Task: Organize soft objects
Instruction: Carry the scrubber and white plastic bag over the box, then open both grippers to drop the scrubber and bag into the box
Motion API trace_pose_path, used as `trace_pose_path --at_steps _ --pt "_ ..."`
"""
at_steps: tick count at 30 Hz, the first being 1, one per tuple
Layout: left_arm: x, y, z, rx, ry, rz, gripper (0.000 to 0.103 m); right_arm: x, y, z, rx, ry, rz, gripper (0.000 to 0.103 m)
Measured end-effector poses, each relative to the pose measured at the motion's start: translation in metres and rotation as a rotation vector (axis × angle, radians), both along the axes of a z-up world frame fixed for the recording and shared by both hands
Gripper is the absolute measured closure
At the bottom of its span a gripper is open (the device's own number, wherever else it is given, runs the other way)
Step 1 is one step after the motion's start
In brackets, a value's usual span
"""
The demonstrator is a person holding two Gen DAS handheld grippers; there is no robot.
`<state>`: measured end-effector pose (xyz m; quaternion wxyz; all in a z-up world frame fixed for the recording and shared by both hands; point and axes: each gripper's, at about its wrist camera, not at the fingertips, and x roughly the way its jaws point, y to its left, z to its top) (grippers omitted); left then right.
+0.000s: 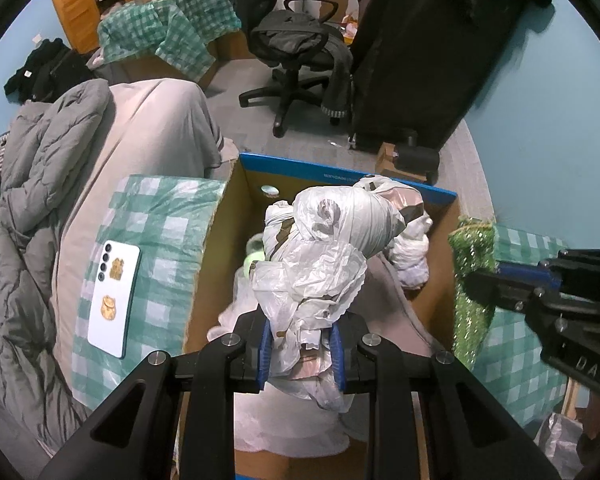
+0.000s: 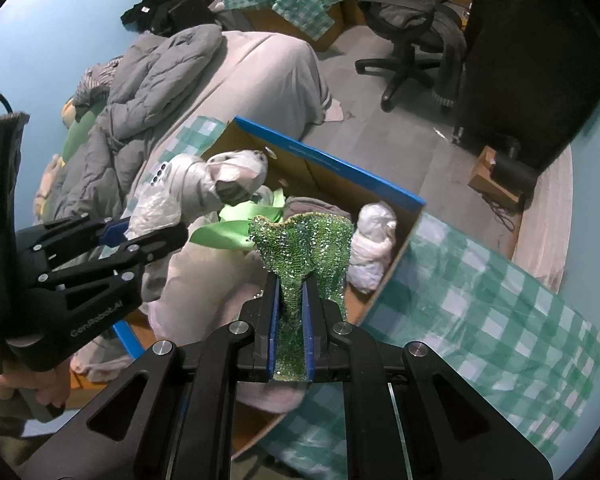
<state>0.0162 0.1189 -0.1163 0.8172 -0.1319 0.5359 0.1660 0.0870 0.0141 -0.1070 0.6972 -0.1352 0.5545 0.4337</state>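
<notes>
Both grippers are clamping over the cardboard box [image 1: 332, 176]: left gripper [image 1: 302, 354] squeezing a plastic-wrapped bundle [image 1: 332, 240], right gripper [image 2: 291, 320] pinching green sequined fabric [image 2: 304, 240]. Only the left view is catching the white phone [image 1: 114, 298] beside the box.

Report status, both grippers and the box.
Left gripper shut on plastic-wrapped bundle. Right gripper shut on green sequined piece. Both over cardboard box, already crowded. Nothing blocking.

White phone [image 1: 114, 298] lower left on checked cloth [image 1: 156, 240]; office chair [image 1: 296, 52] top centre; grey quilt [image 1: 40, 168] far left.
</notes>
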Motion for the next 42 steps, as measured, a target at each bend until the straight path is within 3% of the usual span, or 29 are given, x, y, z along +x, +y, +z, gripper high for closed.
trace_pose_path --at_steps 12,16,19,25,32,37,42 --pt "0.012 0.013 -0.023 -0.017 0.074 0.010 0.077 0.001 0.025 -0.018 -0.042 0.031 0.026 0.094" --pt "0.013 0.014 -0.025 -0.008 0.086 0.016 0.070 0.002 0.031 -0.019 -0.058 0.020 0.036 0.091" --pt "0.013 0.017 -0.023 -0.004 0.084 0.028 0.065 0.003 0.033 -0.019 -0.063 0.022 0.036 0.085" --pt "0.008 0.020 -0.014 -0.002 0.061 0.048 0.057 0.005 0.030 -0.011 -0.062 -0.005 0.025 0.055" --pt "-0.002 0.013 0.002 0.002 0.040 0.050 0.046 0.004 0.022 0.000 -0.066 -0.031 -0.014 0.046" --pt "-0.013 0.006 0.019 0.010 0.021 0.045 0.033 0.000 0.012 0.011 -0.075 -0.063 -0.039 0.044" --pt "-0.024 -0.003 0.038 0.046 -0.002 0.033 0.028 -0.002 -0.005 0.023 -0.080 -0.092 -0.081 0.043"
